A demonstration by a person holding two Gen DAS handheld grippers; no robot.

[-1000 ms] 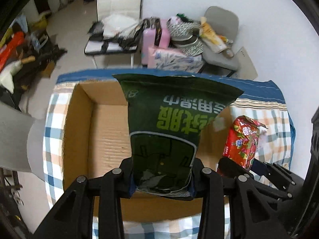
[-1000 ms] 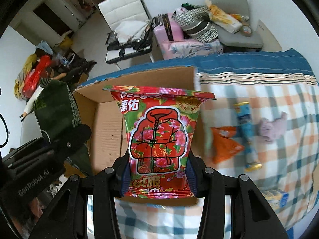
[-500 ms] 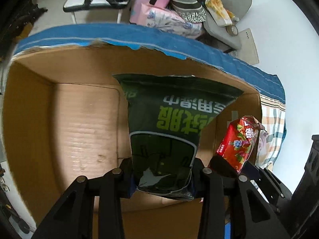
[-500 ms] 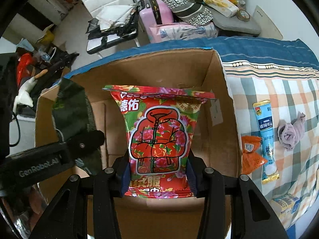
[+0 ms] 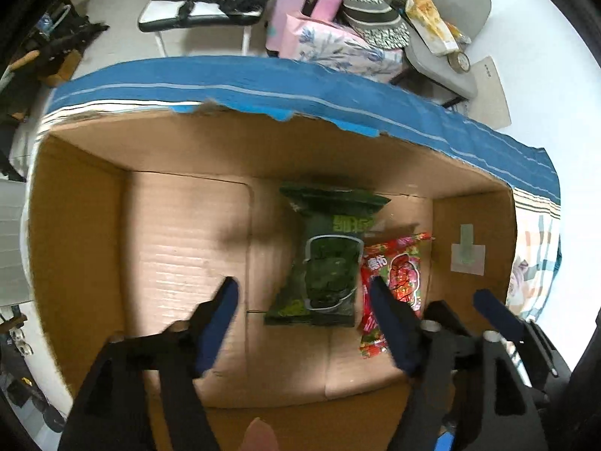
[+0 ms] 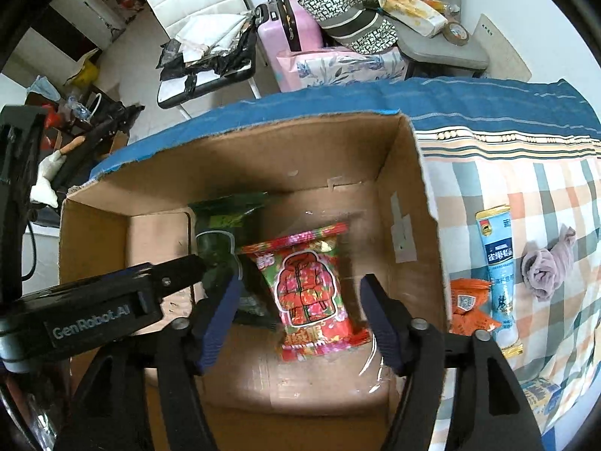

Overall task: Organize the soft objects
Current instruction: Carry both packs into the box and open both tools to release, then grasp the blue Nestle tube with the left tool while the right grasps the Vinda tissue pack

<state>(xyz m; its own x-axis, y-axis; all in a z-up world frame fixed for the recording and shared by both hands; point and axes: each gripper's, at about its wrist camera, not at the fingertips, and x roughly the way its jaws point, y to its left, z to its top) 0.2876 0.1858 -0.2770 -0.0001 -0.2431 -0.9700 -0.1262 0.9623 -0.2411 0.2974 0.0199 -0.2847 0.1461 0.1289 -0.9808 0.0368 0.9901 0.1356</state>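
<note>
A dark green snack bag [image 5: 326, 263] lies on the floor of the open cardboard box [image 5: 75, 225]. A red flowered snack bag [image 5: 402, 274] lies beside it on the right. My left gripper [image 5: 304, 293] is open and empty above the green bag. In the right wrist view my right gripper [image 6: 300, 289] is open and empty above the red bag [image 6: 308, 289]; the green bag [image 6: 225, 233] lies to its left, partly behind the left gripper's body. The box's wall [image 6: 413, 195] stands on the checked cloth.
On the checked cloth right of the box lie an orange packet [image 6: 469, 308], a blue tube-shaped packet [image 6: 499, 270], a rolled grey-pink cloth [image 6: 544, 267] and a blue-yellow packet [image 6: 541, 391]. Chairs, a pink suitcase [image 6: 289, 18] and bags stand beyond the bed.
Both grippers have opened and let go of their bags. The green and the red bag now lie on the box floor side by side.
</note>
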